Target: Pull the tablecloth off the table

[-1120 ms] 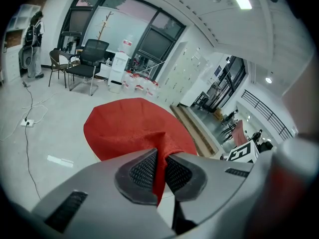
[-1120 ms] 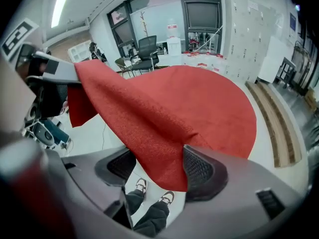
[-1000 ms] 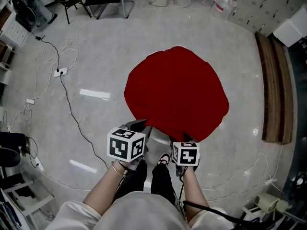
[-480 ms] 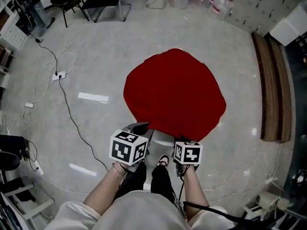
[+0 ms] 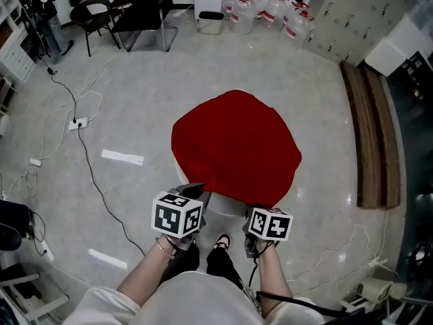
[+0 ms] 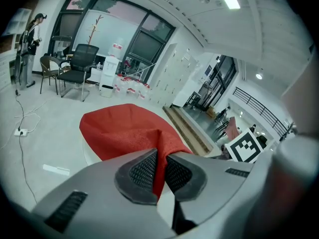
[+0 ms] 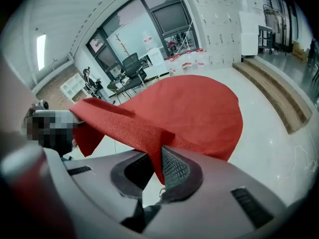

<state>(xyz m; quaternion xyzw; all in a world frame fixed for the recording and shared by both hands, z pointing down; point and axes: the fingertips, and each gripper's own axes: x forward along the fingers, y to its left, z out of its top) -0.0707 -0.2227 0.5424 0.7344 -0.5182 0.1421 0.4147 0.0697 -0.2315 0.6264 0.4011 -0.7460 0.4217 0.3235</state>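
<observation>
Red tablecloth (image 5: 233, 144) clamped by left gripper (image 6: 160, 171), right gripper (image 7: 153, 172).

Open grey floor (image 5: 325, 100) rings a round table (image 5: 226, 207) draped in a red tablecloth (image 5: 233, 144), leaving room to pass on every side. Black cables (image 5: 90, 164) trail across the floor on the left. Chairs (image 5: 145, 5) and water jugs (image 5: 270, 12) crowd the far wall. A long wooden step (image 5: 372, 134) lines the right. The person's legs (image 5: 223, 263) stand just beside the table's near edge.
</observation>
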